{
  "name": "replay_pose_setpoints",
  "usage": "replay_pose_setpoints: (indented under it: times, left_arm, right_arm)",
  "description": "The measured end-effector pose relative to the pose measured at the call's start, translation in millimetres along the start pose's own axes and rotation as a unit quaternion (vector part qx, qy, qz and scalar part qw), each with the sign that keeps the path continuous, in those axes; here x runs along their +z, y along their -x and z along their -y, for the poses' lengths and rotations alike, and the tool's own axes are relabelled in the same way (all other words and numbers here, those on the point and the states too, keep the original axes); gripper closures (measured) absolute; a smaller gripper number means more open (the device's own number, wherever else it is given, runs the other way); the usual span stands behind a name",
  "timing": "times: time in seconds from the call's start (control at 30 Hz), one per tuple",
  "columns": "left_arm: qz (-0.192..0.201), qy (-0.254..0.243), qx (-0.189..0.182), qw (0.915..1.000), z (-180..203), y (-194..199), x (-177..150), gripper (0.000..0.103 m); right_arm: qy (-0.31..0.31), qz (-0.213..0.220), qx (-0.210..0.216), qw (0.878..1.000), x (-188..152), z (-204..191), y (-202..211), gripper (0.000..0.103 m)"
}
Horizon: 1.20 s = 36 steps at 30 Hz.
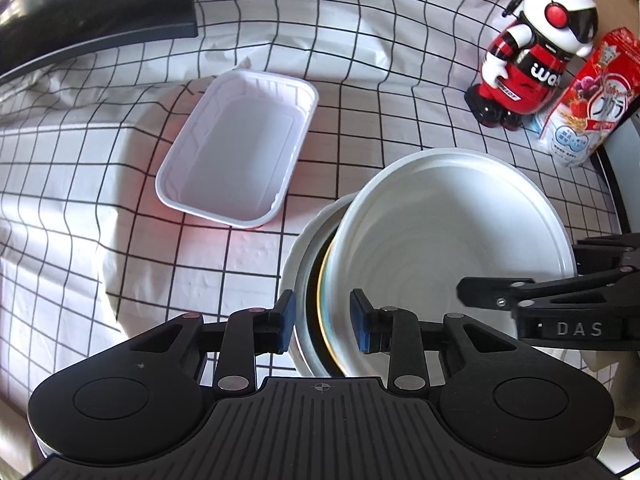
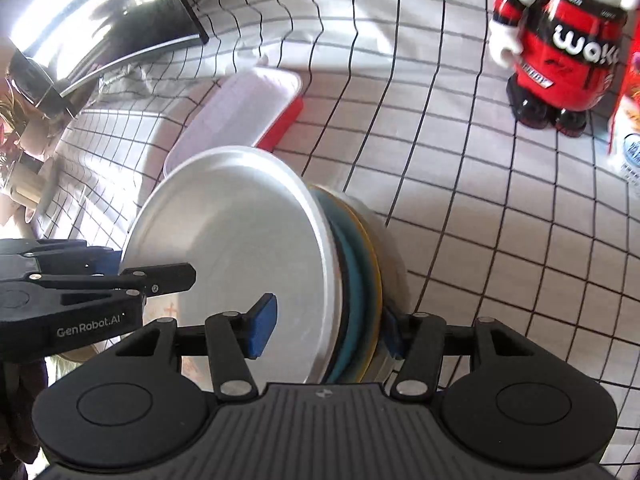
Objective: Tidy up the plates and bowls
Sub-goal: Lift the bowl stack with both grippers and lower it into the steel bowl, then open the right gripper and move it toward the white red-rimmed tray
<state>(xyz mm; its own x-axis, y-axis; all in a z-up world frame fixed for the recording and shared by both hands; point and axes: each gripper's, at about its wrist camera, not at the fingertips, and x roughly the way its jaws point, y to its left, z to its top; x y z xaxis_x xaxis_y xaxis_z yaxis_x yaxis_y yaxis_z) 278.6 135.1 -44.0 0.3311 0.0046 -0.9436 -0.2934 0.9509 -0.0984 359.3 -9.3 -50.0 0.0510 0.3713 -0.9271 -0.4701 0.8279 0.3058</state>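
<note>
A: Where are the plates?
B: A stack of plates [image 2: 280, 264] stands tilted on the checked tabletop [image 1: 120, 240], near a white tray [image 1: 236, 148].
A: The claws?
B: The right claw [image 2: 328, 330] grips the stack's edge. The left claw [image 1: 323, 322], half open, straddles the rims without pressing.

I see bright daylight on the checked tablecloth [image 1: 120, 240], with soft broad shadows beyond and left of my fingers. The white tray [image 1: 236, 148] throws a reddish glow onto the cloth at its near edge. In the right wrist view the grid lines ripple and smear, and glare washes over the dark screen [image 2: 100, 20] at far left. Both views bow strongly at the edges.
</note>
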Motion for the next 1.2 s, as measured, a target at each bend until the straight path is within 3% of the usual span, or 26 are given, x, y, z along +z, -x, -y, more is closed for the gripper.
replay_pose_setpoints:
  times: [0.1, 0.33, 0.57, 0.8, 0.9, 1.03, 1.2]
  left_arm:
    - [0.004, 0.013, -0.01, 0.9999, -2.1, 3.9, -1.7, 0.07]
    - [0.022, 0.03, -0.031, 0.9988, -3.8, 17.5, -2.7, 0.072]
    - [0.032, 0.053, -0.042, 0.9972, -9.6, 26.3, -6.1, 0.073]
    - [0.04, 0.061, -0.024, 0.997, -17.0, 28.4, -7.4, 0.075]
    - [0.035, 0.068, -0.037, 0.9964, -22.2, 26.6, -9.7, 0.075]
    - [0.027, 0.066, -0.036, 0.9968, -25.0, 18.7, -11.8, 0.074]
    - [0.024, 0.069, -0.056, 0.9957, -30.4, 15.3, -8.8, 0.074]
  right_arm:
    - [0.005, 0.017, -0.005, 1.0, -7.3, 3.1, 6.4, 0.049]
    - [0.008, 0.052, -0.009, 0.999, -16.0, 11.0, 16.5, 0.068]
    - [0.01, 0.049, 0.012, 0.999, -20.7, 5.2, 20.5, 0.075]
    - [0.016, 0.062, 0.015, 0.998, -21.6, 1.1, 26.8, 0.075]
    - [0.017, 0.073, 0.004, 0.997, -20.3, 3.6, 32.1, 0.068]
    - [0.017, 0.076, -0.006, 0.997, -16.7, 5.2, 30.1, 0.051]
    - [0.018, 0.064, -0.02, 0.998, -10.4, 6.1, 20.1, 0.049]
